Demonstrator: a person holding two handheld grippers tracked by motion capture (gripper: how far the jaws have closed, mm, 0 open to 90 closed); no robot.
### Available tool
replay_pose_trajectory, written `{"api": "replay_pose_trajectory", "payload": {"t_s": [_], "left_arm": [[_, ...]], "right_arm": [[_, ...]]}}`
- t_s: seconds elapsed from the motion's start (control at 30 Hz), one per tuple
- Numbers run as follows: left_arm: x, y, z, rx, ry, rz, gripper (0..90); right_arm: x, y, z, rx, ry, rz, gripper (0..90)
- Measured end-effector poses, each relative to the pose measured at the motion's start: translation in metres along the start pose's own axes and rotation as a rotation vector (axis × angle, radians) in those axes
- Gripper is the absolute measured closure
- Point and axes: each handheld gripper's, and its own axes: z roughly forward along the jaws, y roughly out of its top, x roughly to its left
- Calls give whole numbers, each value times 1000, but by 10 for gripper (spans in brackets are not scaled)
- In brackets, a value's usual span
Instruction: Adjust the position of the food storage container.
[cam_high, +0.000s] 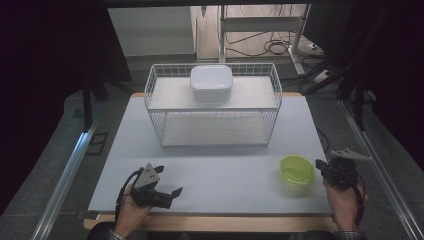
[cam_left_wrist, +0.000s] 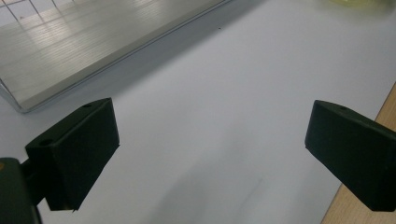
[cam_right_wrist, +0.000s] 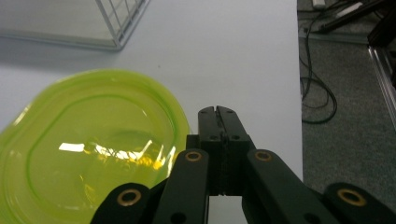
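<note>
A translucent yellow-green lid (cam_high: 297, 170) lies flat on the white table (cam_high: 225, 165) at the front right. My right gripper (cam_high: 320, 165) sits just right of it near the table's right edge. In the right gripper view its jaws (cam_right_wrist: 218, 113) are pressed together with nothing between them, and the lid (cam_right_wrist: 93, 149) lies just to their left. My left gripper (cam_high: 169, 180) rests at the front left, held by a hand. Its jaws (cam_left_wrist: 210, 140) stand wide apart over bare table, holding nothing.
A white wire basket (cam_high: 212, 105) stands at the back middle of the table with a white lidded container (cam_high: 211, 82) on its upper shelf. Its base (cam_left_wrist: 70, 42) lies ahead of my left gripper. Cables (cam_right_wrist: 322, 98) lie on the floor past the table's right edge.
</note>
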Motion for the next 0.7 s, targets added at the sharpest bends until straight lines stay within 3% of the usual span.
{"api": "replay_pose_trajectory", "payload": {"t_s": [0.17, 0.37, 0.7], "left_arm": [[-1, 0, 1, 10, -1, 4, 27], [-2, 0, 3, 16, -7, 9, 26], [-3, 0, 5, 28, -24, 11, 27]], "right_arm": [[2, -7, 3, 59, -23, 8, 896], [9, -7, 5, 69, -28, 19, 895], [30, -2, 13, 72, 52, 15, 894]]}}
